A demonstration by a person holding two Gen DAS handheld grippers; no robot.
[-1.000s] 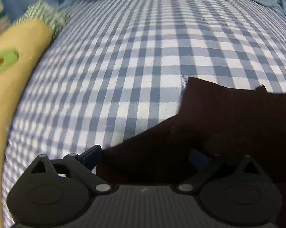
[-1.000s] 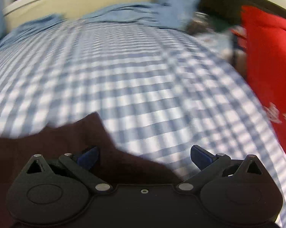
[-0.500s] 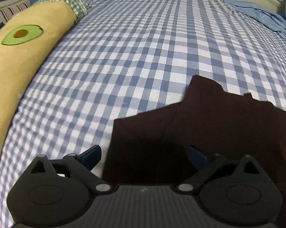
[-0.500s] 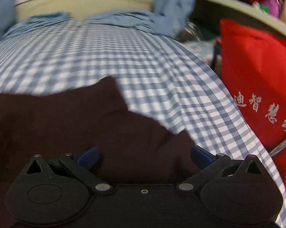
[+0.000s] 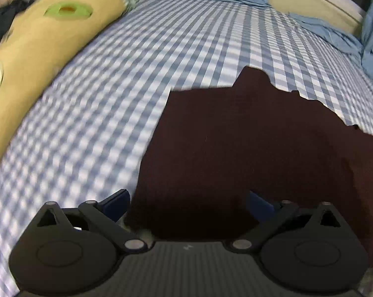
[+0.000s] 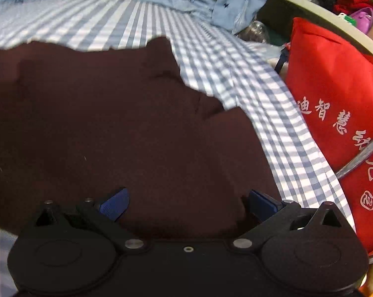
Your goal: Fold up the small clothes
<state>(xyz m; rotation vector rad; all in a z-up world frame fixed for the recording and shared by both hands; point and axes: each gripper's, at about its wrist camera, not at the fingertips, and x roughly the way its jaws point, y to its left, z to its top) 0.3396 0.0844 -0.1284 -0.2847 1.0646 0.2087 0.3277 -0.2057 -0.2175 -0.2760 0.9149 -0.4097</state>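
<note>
Between the wide-open jaws of the left gripper (image 5: 187, 203) and the right gripper (image 6: 187, 201) lay the dark red cloth (image 6: 127, 128), flat on the checked bed (image 5: 107, 113). Neither held anything. Past the cloth sat a yellow pillow (image 5: 38, 42) and a red bag (image 6: 335, 113). A good fold would need both near corners pinched evenly.

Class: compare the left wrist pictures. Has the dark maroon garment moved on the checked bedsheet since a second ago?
Cannot tell. The dark maroon garment fills more of the view against the blue-and-white checked bedsheet, but the yellow avocado-print pillow shifts too, so the camera moved.
</note>
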